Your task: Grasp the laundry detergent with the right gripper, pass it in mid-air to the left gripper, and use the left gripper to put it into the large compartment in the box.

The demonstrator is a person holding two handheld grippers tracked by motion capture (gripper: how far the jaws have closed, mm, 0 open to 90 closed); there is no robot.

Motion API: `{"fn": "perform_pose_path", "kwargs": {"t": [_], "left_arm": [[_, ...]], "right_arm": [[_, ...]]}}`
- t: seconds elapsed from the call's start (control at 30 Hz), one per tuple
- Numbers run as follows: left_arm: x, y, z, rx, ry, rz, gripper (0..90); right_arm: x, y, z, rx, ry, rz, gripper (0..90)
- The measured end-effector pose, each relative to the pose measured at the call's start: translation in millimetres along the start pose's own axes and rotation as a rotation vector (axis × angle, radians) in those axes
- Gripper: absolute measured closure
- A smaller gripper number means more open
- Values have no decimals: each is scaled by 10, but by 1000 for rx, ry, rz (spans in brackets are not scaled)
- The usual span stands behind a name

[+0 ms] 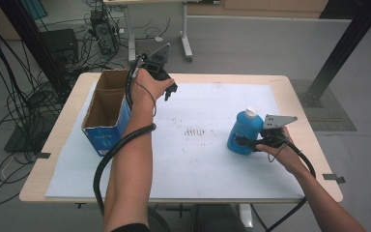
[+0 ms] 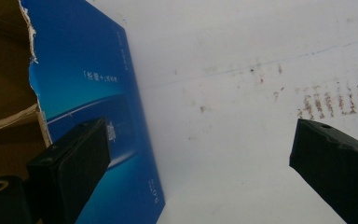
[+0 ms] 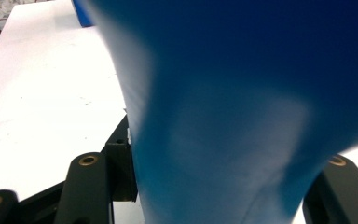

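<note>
At right of centre in the high view, the right tool [image 1: 245, 142] pinches the blue plastic bottle with white cap [image 1: 244, 130], upright on the white surface [image 1: 198, 159]. Smooth and probably liquid-heavy, it seems best held low. Upper left, the left tool [image 1: 170, 92] hangs spread beside the open blue cardboard box [image 1: 107, 115].

Both forearms are bare, with a dark sleeve edge at the left elbow. The left tongs [image 1: 170, 92] are black with a grey three-cornered plate on top and a thick black cable looping beside the forearm. The right tongs [image 1: 245, 142] match: black, blocky jaws, brass-ringed pivot holes, grey plate [image 1: 278, 121], black cable.
</note>
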State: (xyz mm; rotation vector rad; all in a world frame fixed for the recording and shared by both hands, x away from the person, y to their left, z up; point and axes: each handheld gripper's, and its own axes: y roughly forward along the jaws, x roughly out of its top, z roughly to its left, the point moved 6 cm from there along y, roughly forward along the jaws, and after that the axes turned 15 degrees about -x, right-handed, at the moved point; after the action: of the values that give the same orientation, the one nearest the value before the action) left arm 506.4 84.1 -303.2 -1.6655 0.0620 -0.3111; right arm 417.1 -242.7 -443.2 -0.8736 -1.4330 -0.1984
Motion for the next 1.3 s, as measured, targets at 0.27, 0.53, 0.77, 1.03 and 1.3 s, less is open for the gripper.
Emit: {"fn": "perform_pose_path", "kwargs": {"t": [0.27,0.53,0.77,1.03,1.3], "left_arm": [[-6,-9,0,2,2,1,56],[-14,-32,4,6,-1,-2,56],[-23,-33,0,8,0,0,56],[-26,-54,3,10,2,-1,56],[-30,-71,6,11,2,-3,56]], "right_arm": [[4,-2,-2,6,-9,8,414],[6,-1,-5,10,-12,10,417],[6,0,-5,12,-16,9,417],[7,0,-6,13,-20,12,417],[8,1,-6,13,-19,14,417]]}}
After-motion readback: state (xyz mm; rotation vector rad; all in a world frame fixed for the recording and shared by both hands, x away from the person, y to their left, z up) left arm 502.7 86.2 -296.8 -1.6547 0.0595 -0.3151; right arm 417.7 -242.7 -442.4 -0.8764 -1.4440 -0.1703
